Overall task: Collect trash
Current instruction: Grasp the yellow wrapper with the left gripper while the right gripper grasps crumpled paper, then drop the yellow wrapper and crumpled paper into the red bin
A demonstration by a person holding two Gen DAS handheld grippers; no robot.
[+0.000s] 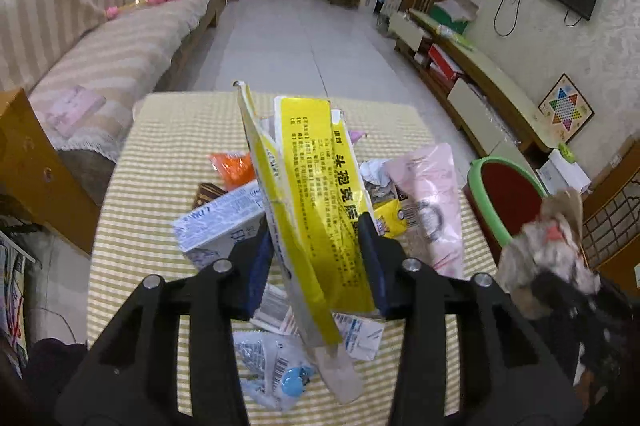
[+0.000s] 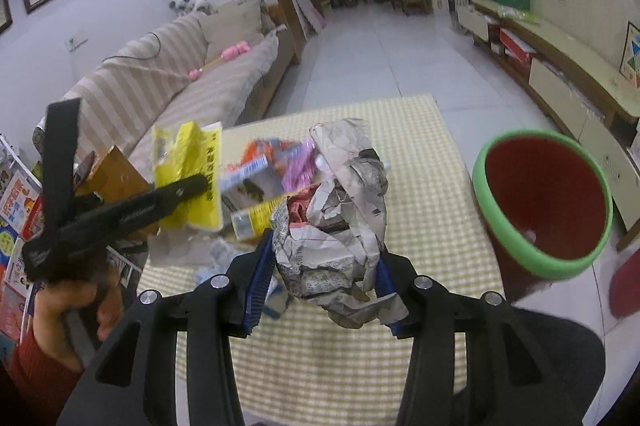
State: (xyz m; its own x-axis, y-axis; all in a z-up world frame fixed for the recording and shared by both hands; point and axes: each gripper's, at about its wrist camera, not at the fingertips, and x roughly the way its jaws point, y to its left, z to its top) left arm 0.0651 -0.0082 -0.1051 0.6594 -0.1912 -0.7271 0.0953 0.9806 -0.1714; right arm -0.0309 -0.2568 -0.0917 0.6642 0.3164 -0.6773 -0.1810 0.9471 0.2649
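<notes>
Now both loads are lifted: the left gripper point(image 1: 318, 258) pinches a flattened yellow cardboard box point(image 1: 308, 185), the right gripper point(image 2: 322, 278) clamps a crumpled newspaper wad point(image 2: 340, 209) above the checked-cloth counter point(image 2: 420, 153). Next, I reckon, carry each to the green-rimmed red bin point(image 2: 544, 201) at three o'clock.

Left wrist view: set just behind the black two-finger left gripper point(image 1: 318, 258), tilted down and forward, close over the yellow-and-white checked cloth table point(image 1: 168, 161), striped beige sofa point(image 1: 100, 57) upper left. Right wrist view: same forward tilt from behind the right gripper point(image 2: 324, 278), round red bin with green rim point(image 2: 544, 201) near at right. Shared by both: table, sofa, bin point(image 1: 508, 193), tiled floor point(image 1: 296, 37) running to the far doorway.
</notes>
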